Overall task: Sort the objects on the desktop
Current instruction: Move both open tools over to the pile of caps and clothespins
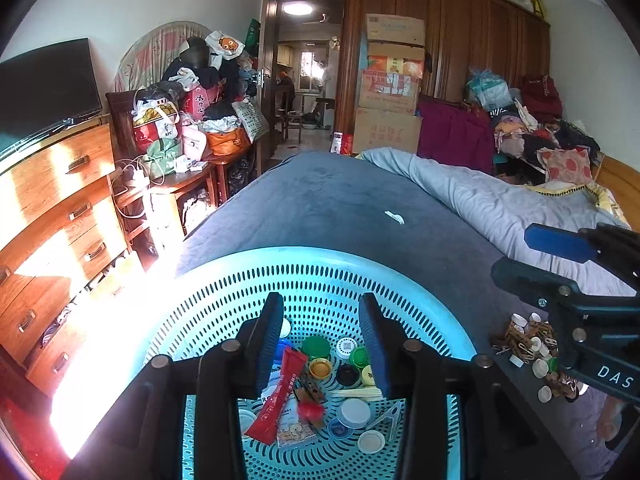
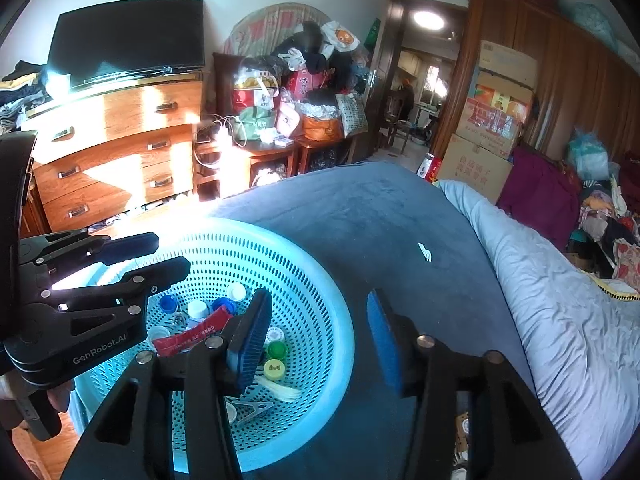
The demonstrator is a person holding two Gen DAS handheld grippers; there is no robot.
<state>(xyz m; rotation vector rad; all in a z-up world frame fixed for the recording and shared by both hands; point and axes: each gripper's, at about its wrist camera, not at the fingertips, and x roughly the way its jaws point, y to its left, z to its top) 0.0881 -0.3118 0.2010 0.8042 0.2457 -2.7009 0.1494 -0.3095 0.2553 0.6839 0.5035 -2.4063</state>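
A light blue perforated basket (image 1: 320,258) sits on the dark blue bed cover; it also shows in the right wrist view (image 2: 320,280). It holds several bottle caps (image 1: 316,347), a red sachet (image 1: 278,394), a clip and small cards. My left gripper (image 1: 322,336) is open and empty above the basket's inside. A pile of small caps and brown clips (image 1: 528,340) lies on the cover right of the basket. My right gripper (image 2: 318,330) is open and empty over the basket's right rim; it also shows in the left wrist view (image 1: 532,256), above the pile.
A white plastic fork (image 1: 395,217) lies on the dark blue cover (image 1: 340,200) farther back. A light blue quilt (image 1: 480,200) is bunched along the right. A wooden dresser (image 1: 60,216) with a TV stands left of the bed, beside cluttered chairs.
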